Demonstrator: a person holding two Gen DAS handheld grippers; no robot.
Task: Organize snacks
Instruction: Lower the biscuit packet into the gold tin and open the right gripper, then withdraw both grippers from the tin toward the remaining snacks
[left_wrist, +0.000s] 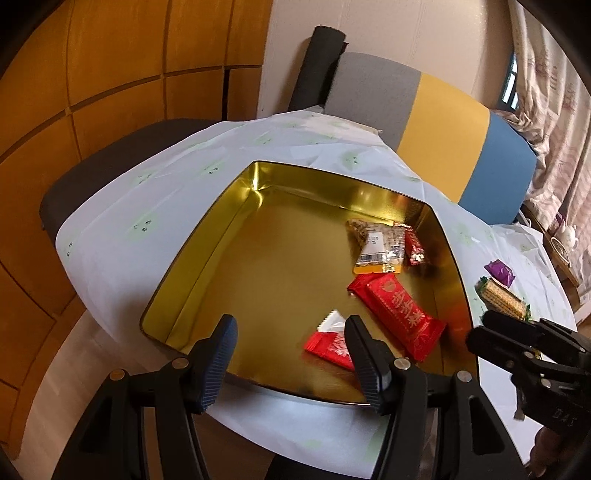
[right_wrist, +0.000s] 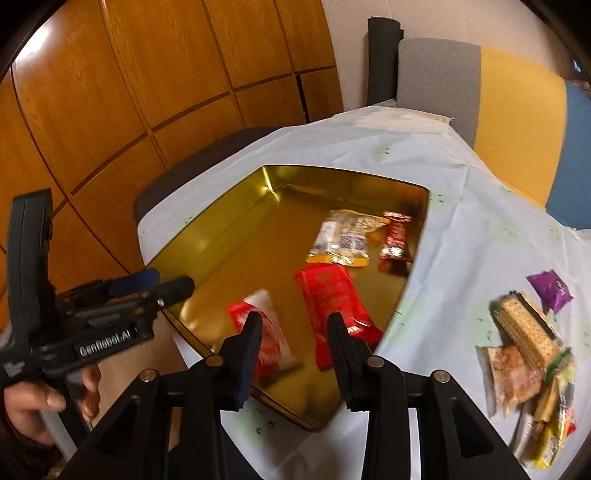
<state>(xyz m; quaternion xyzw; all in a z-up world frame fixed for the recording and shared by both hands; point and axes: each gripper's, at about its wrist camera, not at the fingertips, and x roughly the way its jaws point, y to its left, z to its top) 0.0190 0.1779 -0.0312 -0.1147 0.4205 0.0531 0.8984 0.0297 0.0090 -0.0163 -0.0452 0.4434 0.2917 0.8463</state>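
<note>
Gold tin (right_wrist: 236, 236) holds four snacks, while the loose wafer pack (right_wrist: 526, 328) lies off to the right, nearer the right gripper (right_wrist: 294, 334), both grippers spread and empty.

White lettering reading "GenRobot.AI" stands on the black body of the left gripper (right_wrist: 173, 286), at the lower left of the right wrist view. Embossed characters that look like "DAS" sit on the black body of the right gripper (left_wrist: 491, 325), at the lower right of the left wrist view. The long red snack packet (left_wrist: 397, 314) in the middle right of that view carries gold Chinese characters, too small to read surely.
</note>
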